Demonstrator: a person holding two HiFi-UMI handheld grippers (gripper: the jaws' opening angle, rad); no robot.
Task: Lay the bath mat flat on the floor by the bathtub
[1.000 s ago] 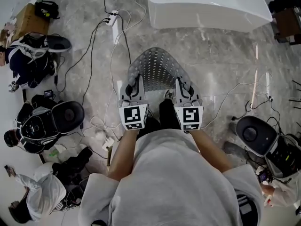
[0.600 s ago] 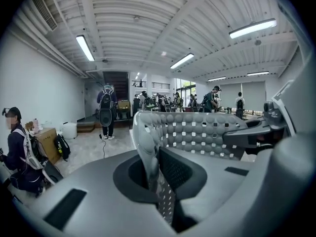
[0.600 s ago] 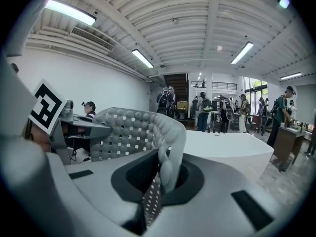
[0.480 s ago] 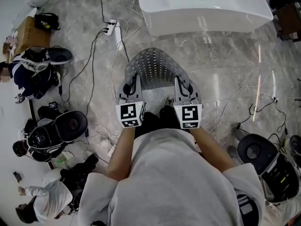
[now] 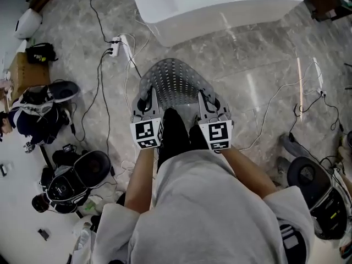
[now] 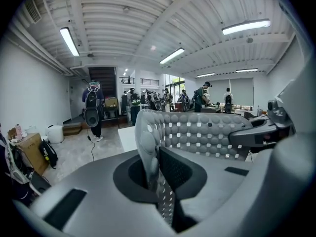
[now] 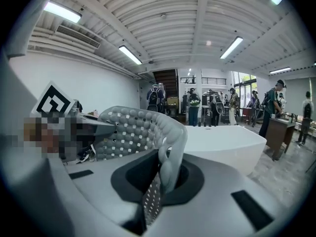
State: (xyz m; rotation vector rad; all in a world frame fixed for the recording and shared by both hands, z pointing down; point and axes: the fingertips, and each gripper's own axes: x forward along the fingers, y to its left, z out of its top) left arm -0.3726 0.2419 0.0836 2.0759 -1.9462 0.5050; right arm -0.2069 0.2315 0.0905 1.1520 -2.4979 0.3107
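Grey marbled floor (image 5: 264, 65), crossed by loose cables (image 5: 102, 87), lies underfoot. Left gripper (image 5: 144, 102) and right gripper (image 5: 209, 100) each pinch an edge of the perforated grey bath mat (image 5: 176, 80) (bowed upward between them), short of the white bathtub (image 5: 214, 7); people (image 7: 193, 105) stand in the white-ceilinged hall (image 7: 163, 28) beyond.

We count one bath mat (image 5: 175, 80), two sets of tongs, the left tongs (image 5: 146, 101) and the right tongs (image 5: 207, 101), one white bathtub (image 5: 214, 7), one power strip (image 5: 114, 45), one cardboard box (image 5: 22, 73), and two round black packs (image 5: 91, 169).
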